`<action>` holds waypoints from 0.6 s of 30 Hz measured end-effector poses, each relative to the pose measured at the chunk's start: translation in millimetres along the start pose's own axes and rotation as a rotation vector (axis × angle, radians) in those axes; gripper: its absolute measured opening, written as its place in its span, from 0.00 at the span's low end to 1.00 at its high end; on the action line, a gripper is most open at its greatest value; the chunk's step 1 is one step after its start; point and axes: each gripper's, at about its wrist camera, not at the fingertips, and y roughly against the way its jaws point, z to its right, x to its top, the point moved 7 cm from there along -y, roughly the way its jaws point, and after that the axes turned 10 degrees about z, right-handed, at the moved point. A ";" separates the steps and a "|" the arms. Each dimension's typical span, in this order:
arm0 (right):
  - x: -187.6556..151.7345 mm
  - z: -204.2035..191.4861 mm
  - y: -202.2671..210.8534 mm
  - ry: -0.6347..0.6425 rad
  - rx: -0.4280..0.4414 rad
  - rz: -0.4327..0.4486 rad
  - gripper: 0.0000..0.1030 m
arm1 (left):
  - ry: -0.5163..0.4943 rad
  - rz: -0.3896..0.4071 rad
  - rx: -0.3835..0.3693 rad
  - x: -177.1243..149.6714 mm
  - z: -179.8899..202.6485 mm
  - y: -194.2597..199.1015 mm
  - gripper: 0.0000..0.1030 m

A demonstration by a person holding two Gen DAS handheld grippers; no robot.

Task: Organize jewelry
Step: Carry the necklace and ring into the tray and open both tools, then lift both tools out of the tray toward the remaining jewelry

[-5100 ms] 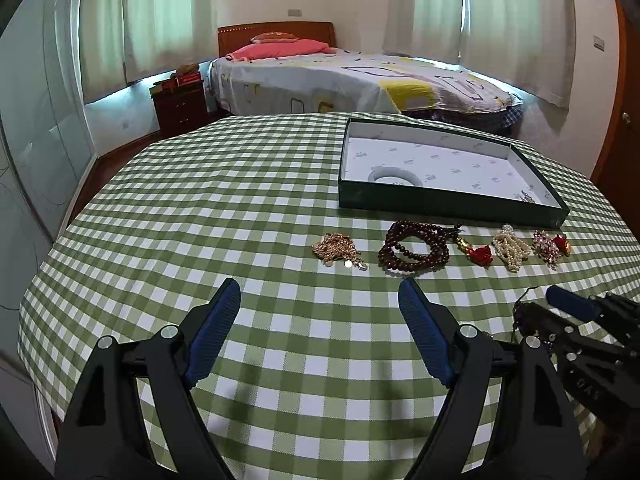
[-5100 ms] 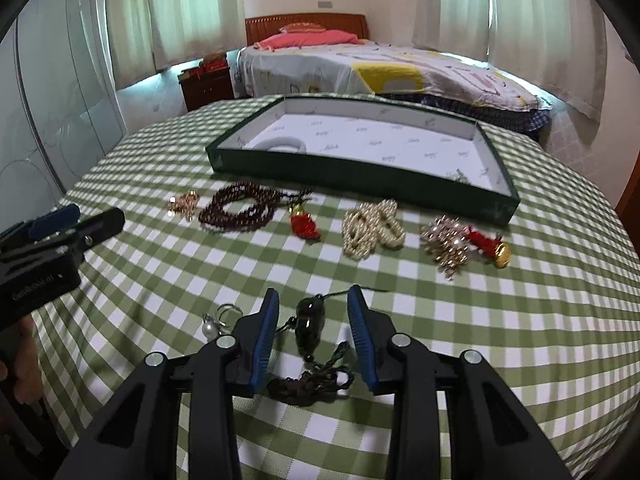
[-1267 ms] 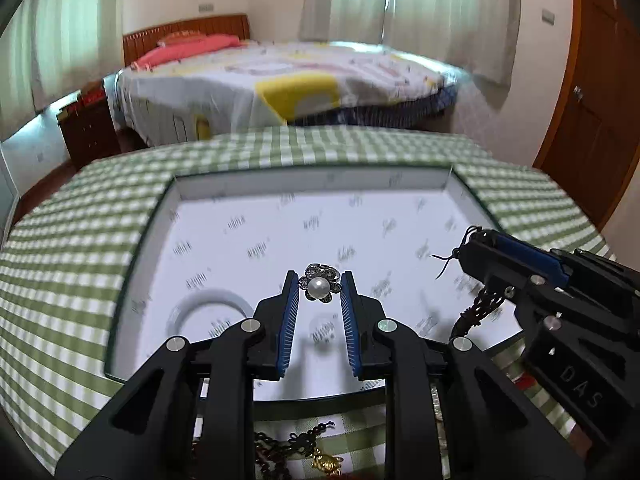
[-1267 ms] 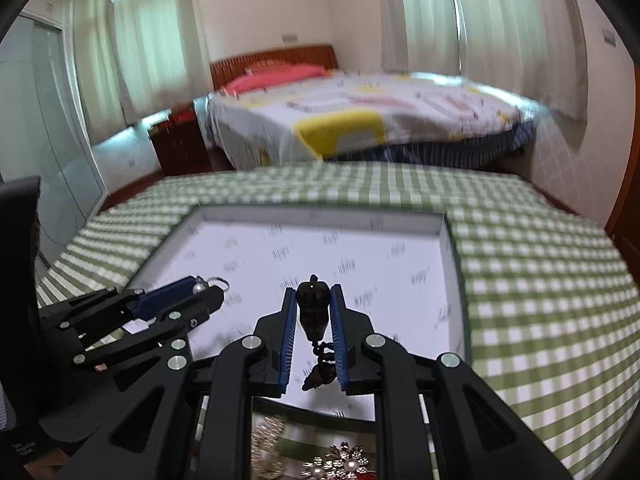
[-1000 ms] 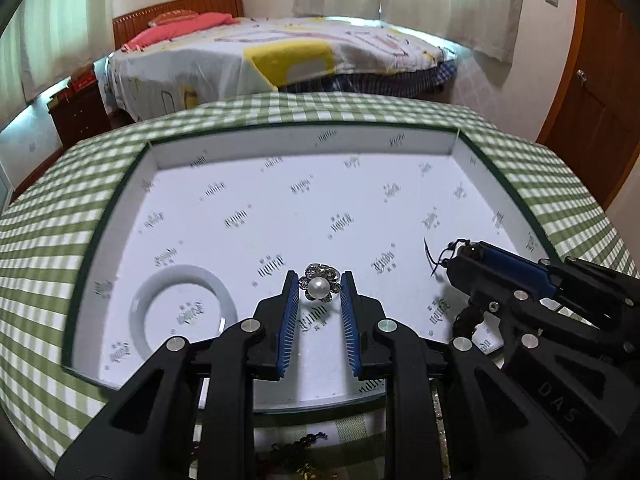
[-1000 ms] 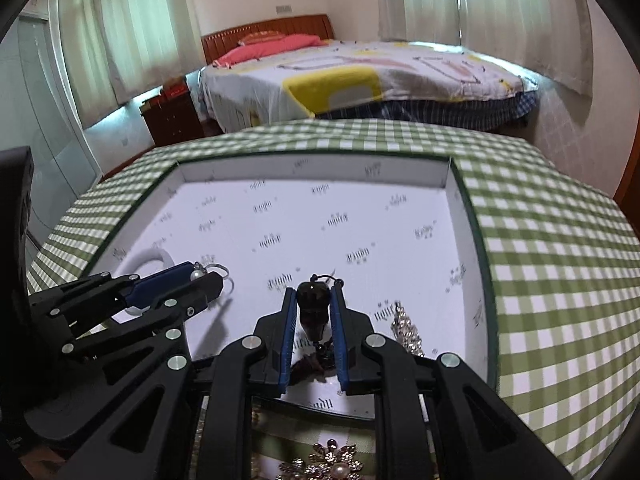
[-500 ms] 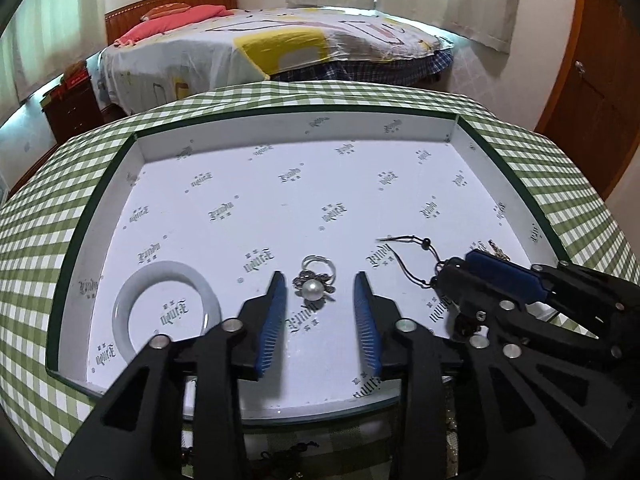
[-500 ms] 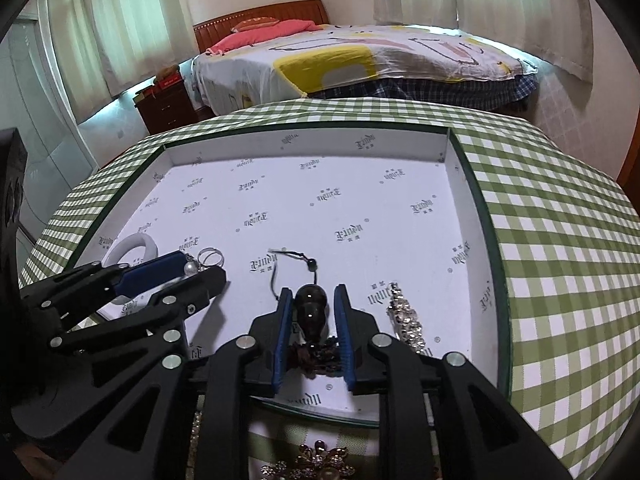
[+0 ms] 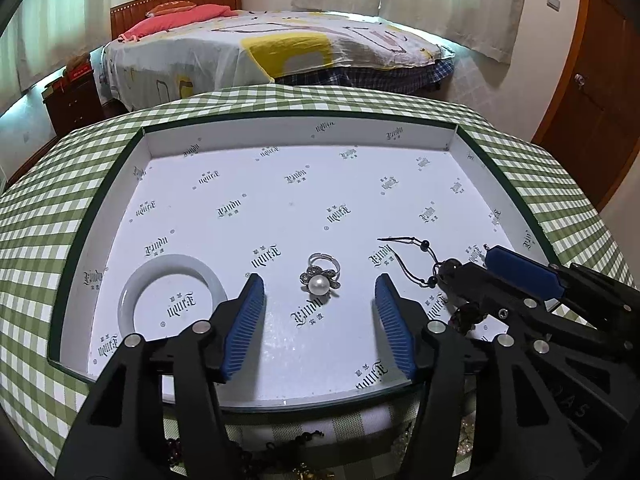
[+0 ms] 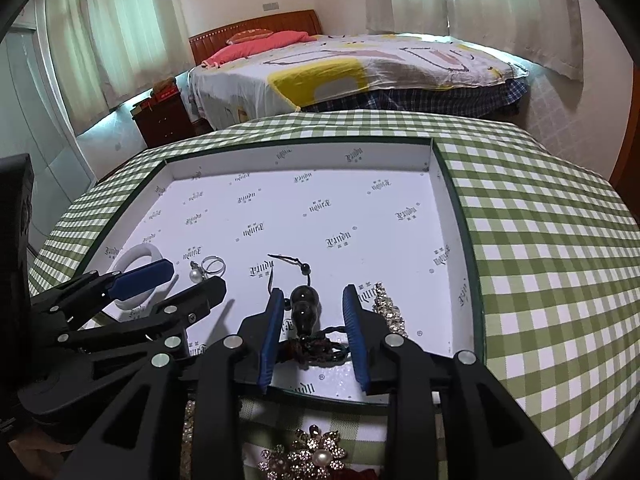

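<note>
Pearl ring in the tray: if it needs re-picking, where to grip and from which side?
Judging by its pose, grip the pearl ring across the flower head, coming down from the tray's near edge. It lies with the pearl facing up and the thin band behind it, so the head is the bulkiest part. The left hand-held gripper is opening around it, pads clear.

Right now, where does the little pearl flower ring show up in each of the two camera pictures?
Left wrist view: the pearl ring lies on the tray floor, centred between the opening left tongs, untouched.
Right wrist view: the pearl ring is left of centre, just beyond the left tongs.
Shared landmark: the white bangle, to the ring's left in both.
</note>
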 end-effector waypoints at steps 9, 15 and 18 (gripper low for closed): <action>6.8 6.1 21.1 -0.007 -0.018 0.043 0.31 | 0.021 0.057 0.011 8.4 -8.2 26.0 0.64; 5.1 0.9 40.9 0.002 -0.018 0.067 0.31 | 0.041 0.116 0.023 8.7 -14.1 57.7 0.64; 0.0 -3.7 50.0 0.008 -0.017 0.073 0.31 | 0.047 0.153 0.038 4.9 -16.9 77.0 0.64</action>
